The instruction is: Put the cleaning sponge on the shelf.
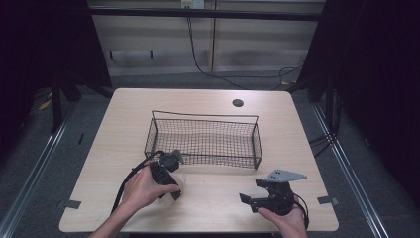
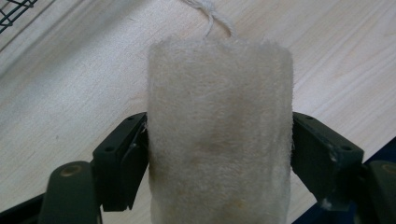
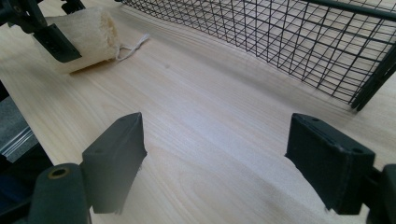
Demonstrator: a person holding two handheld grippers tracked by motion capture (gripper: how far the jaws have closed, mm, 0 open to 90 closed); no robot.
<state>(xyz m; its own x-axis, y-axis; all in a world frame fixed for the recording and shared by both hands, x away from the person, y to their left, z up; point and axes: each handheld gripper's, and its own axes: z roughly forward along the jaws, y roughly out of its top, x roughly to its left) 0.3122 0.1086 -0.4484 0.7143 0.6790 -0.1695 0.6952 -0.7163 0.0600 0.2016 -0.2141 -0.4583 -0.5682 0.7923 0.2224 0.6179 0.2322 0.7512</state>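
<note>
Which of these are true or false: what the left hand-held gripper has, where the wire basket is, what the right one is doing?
1. The left hand-held gripper clamps a pale loofah sponge. True.
2. The sponge lies inside the wire basket. False: it is on the table, in front of the basket.
3. The right hand-held gripper holds a cup. False: its jaws are open, with nothing between them.
4. The sponge has a string loop. True.

One wire basket (image 1: 203, 136) at the table's (image 1: 208, 208) centre. One pale loofah (image 1: 173, 191) with one string loop (image 3: 133, 46), near the basket's front left corner. Two grippers in front of the basket: left gripper (image 1: 171, 193), right gripper (image 1: 252, 191).
</note>
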